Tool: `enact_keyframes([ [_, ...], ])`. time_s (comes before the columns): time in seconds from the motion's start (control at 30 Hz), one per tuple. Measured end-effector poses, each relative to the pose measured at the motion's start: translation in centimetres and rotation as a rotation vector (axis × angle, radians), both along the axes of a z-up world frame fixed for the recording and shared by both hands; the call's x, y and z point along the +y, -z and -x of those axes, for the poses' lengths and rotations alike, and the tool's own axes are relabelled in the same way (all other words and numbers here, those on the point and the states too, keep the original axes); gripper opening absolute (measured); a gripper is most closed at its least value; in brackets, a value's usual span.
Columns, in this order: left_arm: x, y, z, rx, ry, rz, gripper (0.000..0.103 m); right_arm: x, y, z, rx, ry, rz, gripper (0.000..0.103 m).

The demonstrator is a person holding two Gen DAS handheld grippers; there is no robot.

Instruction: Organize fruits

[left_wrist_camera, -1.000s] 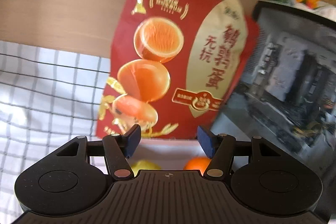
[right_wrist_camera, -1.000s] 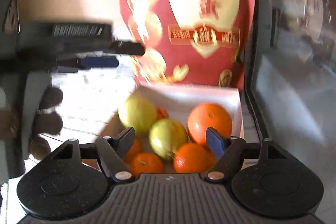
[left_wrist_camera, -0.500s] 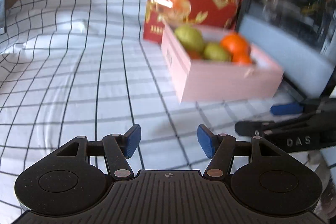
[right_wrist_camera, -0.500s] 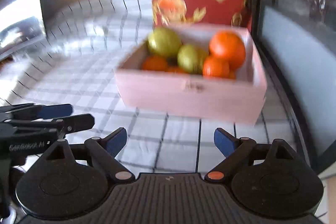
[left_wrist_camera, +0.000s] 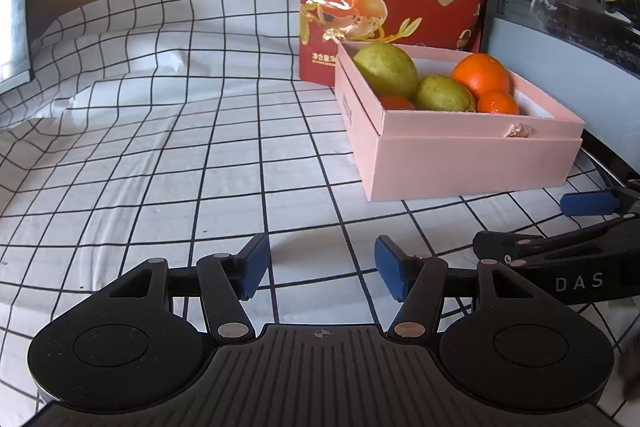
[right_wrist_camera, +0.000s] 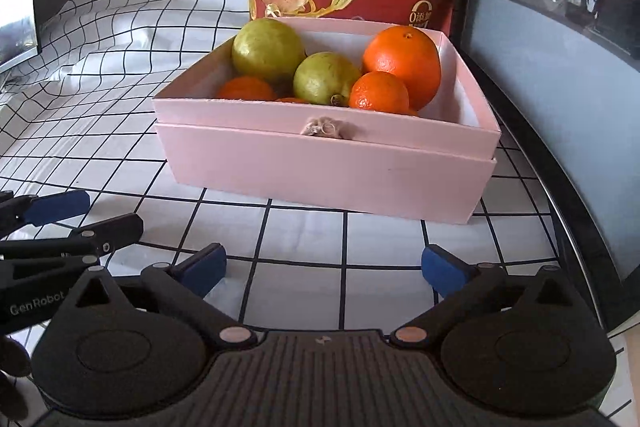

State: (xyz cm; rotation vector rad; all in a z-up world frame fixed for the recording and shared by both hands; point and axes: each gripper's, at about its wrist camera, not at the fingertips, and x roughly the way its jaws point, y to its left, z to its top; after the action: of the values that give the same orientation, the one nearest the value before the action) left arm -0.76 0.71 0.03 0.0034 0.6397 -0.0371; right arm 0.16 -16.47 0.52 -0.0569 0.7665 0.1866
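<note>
Both empty, the left gripper (left_wrist_camera: 320, 263) gapes while the right gripper (right_wrist_camera: 323, 265) is opening its fingers wide toward the fruit-filled pink box (right_wrist_camera: 320, 163), ready to pick.

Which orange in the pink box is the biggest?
The large orange at the box's back right corner; the small mandarins in front of it are clearly smaller.

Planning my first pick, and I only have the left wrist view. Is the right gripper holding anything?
Observer: No. The right gripper has its jaws opening, with only the black-and-white checked cloth between them.
Operator: What does it face?
Observer: The long front wall of the pink cardboard box, almost head-on.
Operator: Any fruit hidden from me?
Observer: A sliver of orange fruit shows between the small left mandarin and the smaller green pear-like fruit.
</note>
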Motion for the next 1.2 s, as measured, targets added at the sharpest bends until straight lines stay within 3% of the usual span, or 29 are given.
enact_keyframes([
  [0.17,-0.14,-0.01,0.18,0.001,-0.013,-0.004,0.064,-0.54,0.55,0.15,-0.050,-0.015,-0.019,0.103],
  [1.2,-0.12,-0.04,0.16,0.001,-0.013,-0.006,0.064,-0.41,0.44,-0.04,-0.048,-0.011,-0.016,0.103],
])
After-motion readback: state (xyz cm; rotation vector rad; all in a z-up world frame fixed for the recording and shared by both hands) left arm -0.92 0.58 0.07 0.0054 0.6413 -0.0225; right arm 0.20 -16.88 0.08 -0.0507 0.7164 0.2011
